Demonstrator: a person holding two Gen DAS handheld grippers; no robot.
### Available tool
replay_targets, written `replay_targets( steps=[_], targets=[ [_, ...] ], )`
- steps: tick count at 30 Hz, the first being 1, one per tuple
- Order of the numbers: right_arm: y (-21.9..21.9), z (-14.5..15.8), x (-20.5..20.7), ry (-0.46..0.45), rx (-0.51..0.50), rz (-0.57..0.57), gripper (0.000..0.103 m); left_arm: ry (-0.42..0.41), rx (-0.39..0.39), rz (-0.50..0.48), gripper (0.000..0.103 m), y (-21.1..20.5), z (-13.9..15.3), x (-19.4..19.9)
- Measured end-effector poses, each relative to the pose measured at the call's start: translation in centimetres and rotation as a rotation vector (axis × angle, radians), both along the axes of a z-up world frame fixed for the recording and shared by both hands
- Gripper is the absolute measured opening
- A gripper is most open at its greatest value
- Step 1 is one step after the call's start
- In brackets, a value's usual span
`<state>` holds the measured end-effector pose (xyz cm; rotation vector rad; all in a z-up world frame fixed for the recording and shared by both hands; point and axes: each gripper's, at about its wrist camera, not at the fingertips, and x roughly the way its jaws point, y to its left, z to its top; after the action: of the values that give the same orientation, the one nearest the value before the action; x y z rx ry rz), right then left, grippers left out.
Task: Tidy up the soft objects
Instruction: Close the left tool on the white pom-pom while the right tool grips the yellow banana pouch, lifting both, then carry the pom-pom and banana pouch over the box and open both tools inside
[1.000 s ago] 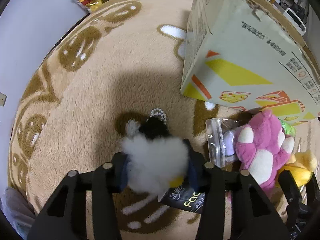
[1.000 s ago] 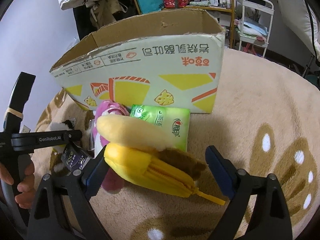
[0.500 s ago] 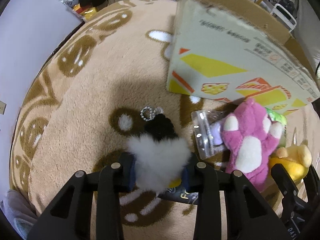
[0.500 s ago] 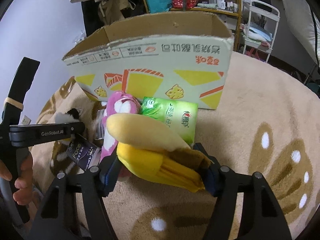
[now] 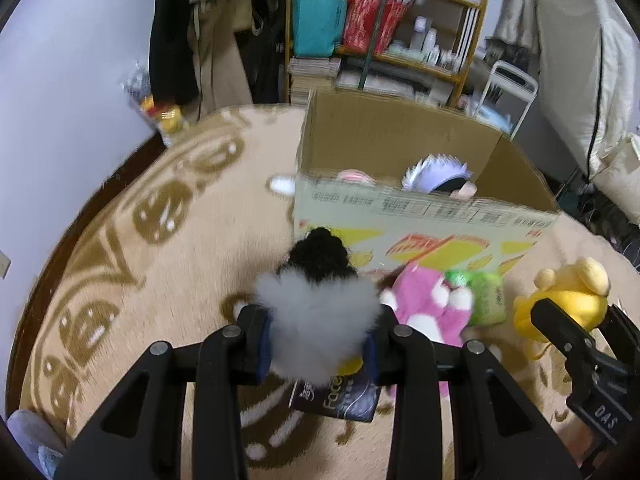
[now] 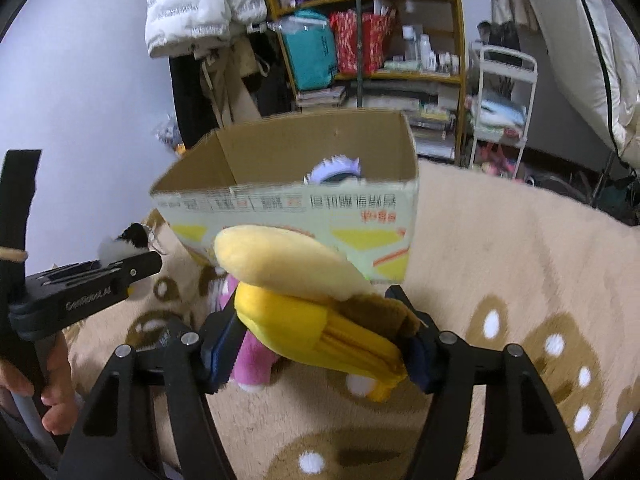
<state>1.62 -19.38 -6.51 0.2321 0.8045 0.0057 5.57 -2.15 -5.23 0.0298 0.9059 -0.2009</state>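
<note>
Plush toys are the business here, and both have come up off the rug (image 5: 168,280) in the last second; a moment ago each lay on the pile beside the cardboard box (image 5: 420,224), and now my views look across the box's open top rather than down at the floor. I read that as the pick finished on both sides and the carry to the box begun; the release over the opening is what remains.

My left gripper (image 5: 318,340) has its jaws clamped on the white fluffy toy (image 5: 316,320); its black head sticks forward toward the box wall. My right gripper (image 6: 316,344) has its jaws clamped on the yellow plush (image 6: 304,300), which has a pale upper half, a bright yellow ribbed lower half and a brown patch near the right jaw; it sags a little past the jaws.

On the rug lie the pink plush (image 5: 424,304), a green tissue pack (image 5: 484,292) and a dark sachet (image 5: 336,396); a lilac-haired toy (image 5: 438,172) is already in the box.
</note>
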Motion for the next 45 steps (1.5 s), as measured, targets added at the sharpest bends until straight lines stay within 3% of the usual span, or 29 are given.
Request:
replay_targets(
  steps=[14,21,26,33,45],
  targets=[
    [-1.8,4.8,0.2,-0.181,0.024,-0.028,0.072,-0.297,-0.004,-0.055,0.034,0.0,4.8,-0.6],
    [-2.2,6.7,1.9,-0.241,0.045,-0.017,0.072,-0.371,-0.021,-0.085,0.034,-1.3,6.8,0.5],
    [-2.5,7.5,3.5,-0.274,0.053,-0.010,0.072,-0.427,0.021,-0.115,0.034,-2.7,7.7,1.9],
    [-3.4,7.3,5.9,-0.289,0.043,-0.026,0.072,-0.430,0.014,-0.120,0.034,-3.8,7.2,4.4],
    [-3.9,5.0,8.3,-0.281,0.061,0.020,0.072,-0.352,0.012,-0.113,0.034,-5.0,3.2,7.9]
  ],
)
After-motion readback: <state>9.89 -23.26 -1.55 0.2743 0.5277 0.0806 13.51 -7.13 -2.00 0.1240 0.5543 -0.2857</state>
